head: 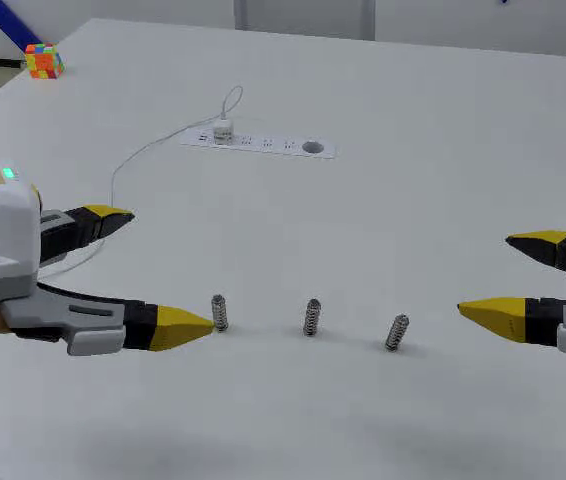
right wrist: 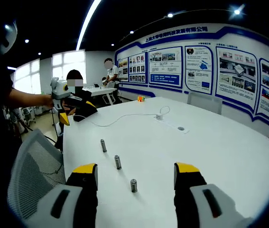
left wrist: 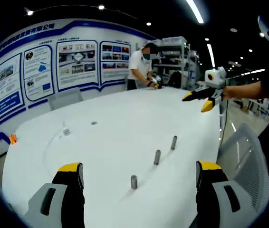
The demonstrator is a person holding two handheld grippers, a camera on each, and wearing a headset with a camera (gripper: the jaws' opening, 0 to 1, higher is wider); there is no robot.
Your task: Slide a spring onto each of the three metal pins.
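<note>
While I look down through the head view, the white worktop (head: 413,200) carries three upright pins in a row toward 6 o'clock, each with a coil on it: the left spring (head: 219,313), the middle spring (head: 311,317) and the right spring (head: 396,332), which tilts a little. The left hand-held gripper (head: 148,270) comes in from 9 o'clock with its jaws spread wide and nothing between them; its lower tip sits just beside the left spring. The right hand-held gripper (head: 508,275) enters from 3 o'clock, equally released and empty, apart from the right spring. A power strip (head: 259,144) with a white plug and cable lies toward 12 o'clock, and a colour cube (head: 43,60) sits at 10 o'clock near the worktop's edge.

From the left gripper view, my yellow-tipped jaws stand apart, and the row runs away toward 1 o'clock: left spring (left wrist: 133,182) nearest, then middle spring (left wrist: 157,157), then right spring (left wrist: 174,142). The right hand-held gripper (left wrist: 205,99) hangs beyond at 1 o'clock.

From the right gripper view, my jaws gape likewise. The right spring (right wrist: 133,185) stands nearest, the middle spring (right wrist: 118,162) and left spring (right wrist: 103,145) receding toward 11 o'clock, with the left hand-held gripper (right wrist: 75,110) at 10 o'clock.
</note>
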